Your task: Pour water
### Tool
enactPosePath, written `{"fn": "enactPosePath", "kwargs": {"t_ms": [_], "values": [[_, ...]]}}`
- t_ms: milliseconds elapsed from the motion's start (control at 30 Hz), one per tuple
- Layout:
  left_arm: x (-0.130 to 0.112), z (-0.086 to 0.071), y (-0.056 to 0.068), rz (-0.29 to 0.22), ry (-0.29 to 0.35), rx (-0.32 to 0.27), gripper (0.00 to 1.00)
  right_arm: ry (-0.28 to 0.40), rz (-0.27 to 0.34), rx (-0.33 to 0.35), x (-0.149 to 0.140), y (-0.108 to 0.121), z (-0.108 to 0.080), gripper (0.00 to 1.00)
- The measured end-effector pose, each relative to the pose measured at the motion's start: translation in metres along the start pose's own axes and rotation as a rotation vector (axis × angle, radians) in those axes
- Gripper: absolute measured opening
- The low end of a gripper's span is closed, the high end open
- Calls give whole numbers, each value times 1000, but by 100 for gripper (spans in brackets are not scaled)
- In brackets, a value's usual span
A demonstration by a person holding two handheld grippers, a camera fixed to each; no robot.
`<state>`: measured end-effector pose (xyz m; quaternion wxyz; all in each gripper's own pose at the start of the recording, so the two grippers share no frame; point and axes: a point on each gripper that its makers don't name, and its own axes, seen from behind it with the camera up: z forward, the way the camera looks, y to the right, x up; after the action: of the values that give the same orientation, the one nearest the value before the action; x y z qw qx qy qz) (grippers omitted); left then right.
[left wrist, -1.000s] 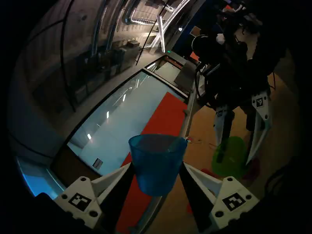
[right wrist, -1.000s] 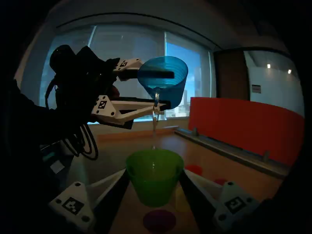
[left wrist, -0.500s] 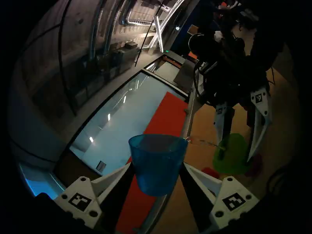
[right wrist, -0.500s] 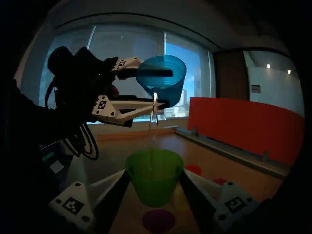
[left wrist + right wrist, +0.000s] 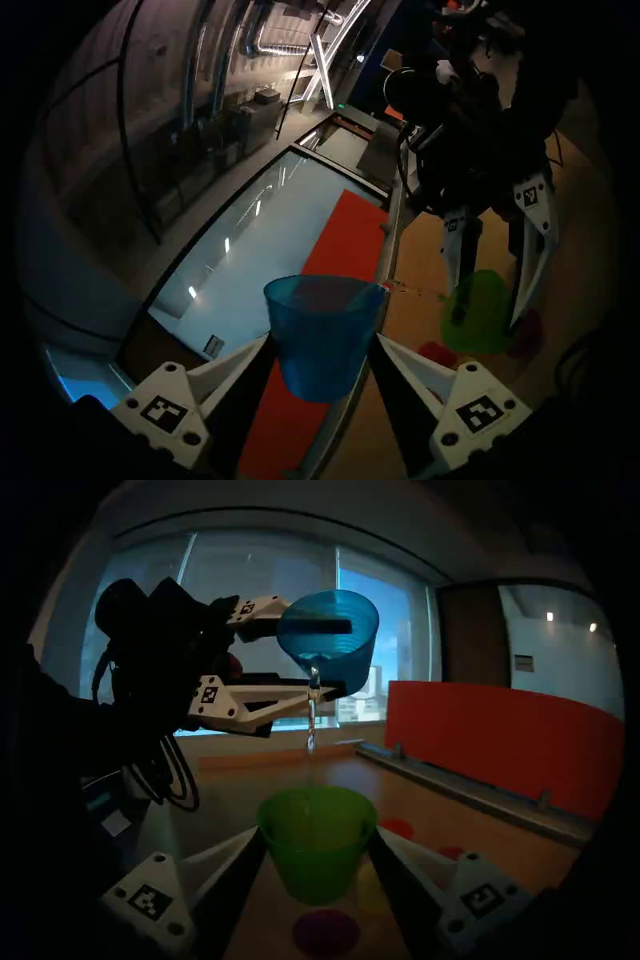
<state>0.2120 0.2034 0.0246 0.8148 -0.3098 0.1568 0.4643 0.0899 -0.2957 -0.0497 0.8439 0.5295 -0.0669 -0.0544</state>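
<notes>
In the left gripper view, the left tongs (image 5: 322, 352) are closed narrow around a blue cup (image 5: 322, 336). One finger presses on each side of its wall, and the cup's open mouth points away from the camera. From the cup's rim a thin thread of water (image 5: 412, 291) goes across toward the green cup (image 5: 480, 312). The green cup sits between the two fingers of the right tongs (image 5: 486, 320), which grip it from both sides above the brown table (image 5: 416, 256). A red panel (image 5: 336, 240) runs along the table's edge, with a large window (image 5: 264, 232) beside it.

In the right gripper view, the right tongs (image 5: 317, 836) hold the green cup (image 5: 317, 840) upright, a finger against each side, just above the table (image 5: 448, 800). The left tongs (image 5: 348, 659) are higher up and hold the blue cup (image 5: 330, 640) tipped, with its mouth turned toward the camera and downward. The blue cup is above the green cup and well apart from it. The water (image 5: 310, 720) falls from the low edge of the blue cup in a narrow stream toward the green cup's open mouth. On the table lie a purple spot (image 5: 326, 932), just beneath the green cup, and a red spot (image 5: 398, 827) beside it.
</notes>
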Motion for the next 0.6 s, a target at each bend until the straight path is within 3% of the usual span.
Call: {"fn": "enactPosePath", "kwargs": {"t_ms": [600], "values": [[6, 0, -3, 63, 1, 6, 78, 4, -9, -3, 1, -2, -2, 88]]}}
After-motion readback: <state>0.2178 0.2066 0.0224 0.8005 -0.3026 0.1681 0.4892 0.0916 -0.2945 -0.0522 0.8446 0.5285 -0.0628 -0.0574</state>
